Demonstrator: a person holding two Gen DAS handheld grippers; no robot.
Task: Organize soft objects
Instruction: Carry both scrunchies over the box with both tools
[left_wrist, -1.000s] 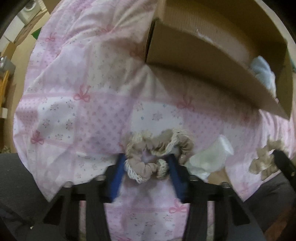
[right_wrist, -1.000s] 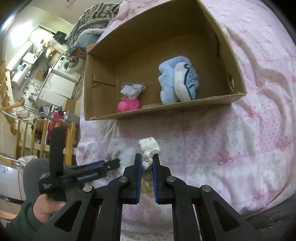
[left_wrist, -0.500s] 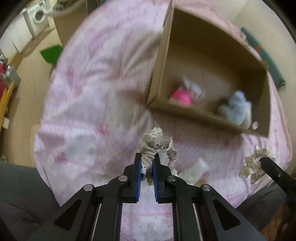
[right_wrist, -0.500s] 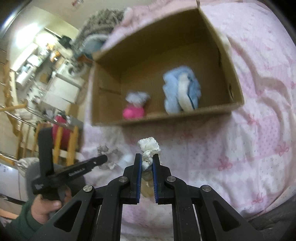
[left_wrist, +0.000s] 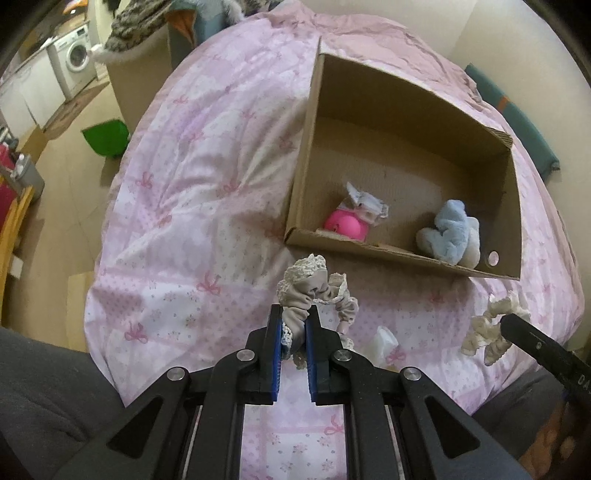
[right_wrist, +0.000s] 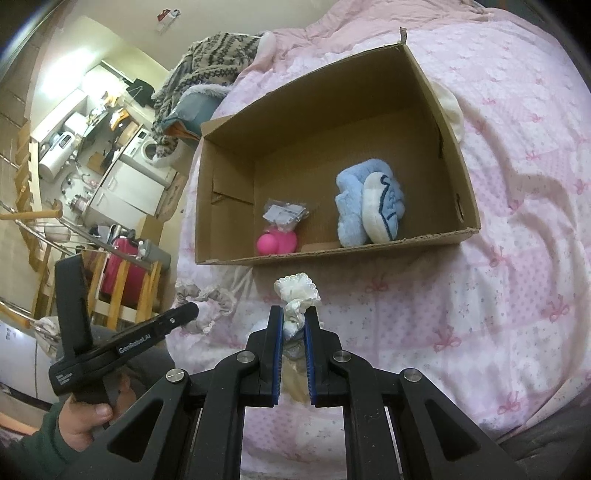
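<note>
Left hand-held gripper (left_wrist: 294, 325): clamped on the beige scrunchie (left_wrist: 314, 291) with cream lace edging; scrunchie bunched between the blue pads, its loop sticking out past the fingertips, above the bed and just short of the box's near wall
Right hand-held gripper (right_wrist: 294, 325): closed tight on the white scrunchie (right_wrist: 297, 293); ruffled end poking up beyond the pads, in front of the box's near wall
Cardboard box (right_wrist: 391, 88): open-topped, resting on the bed; near wall low and facing both grippers
Inside the box: pink ball (right_wrist: 276, 242) in the near left part, a small clear packet (right_wrist: 285, 214) touching it from behind; light blue plush (right_wrist: 369, 206) in the near right part, against the near wall
Bed (right_wrist: 480, 314): pink quilt with bow print; small white crumpled item (left_wrist: 384, 341) lying on it just right of the left gripper, kind not discernible
Hand (right_wrist: 86, 424): green sleeve, wrapped round the left gripper's handle at lower left of the right wrist view
</note>
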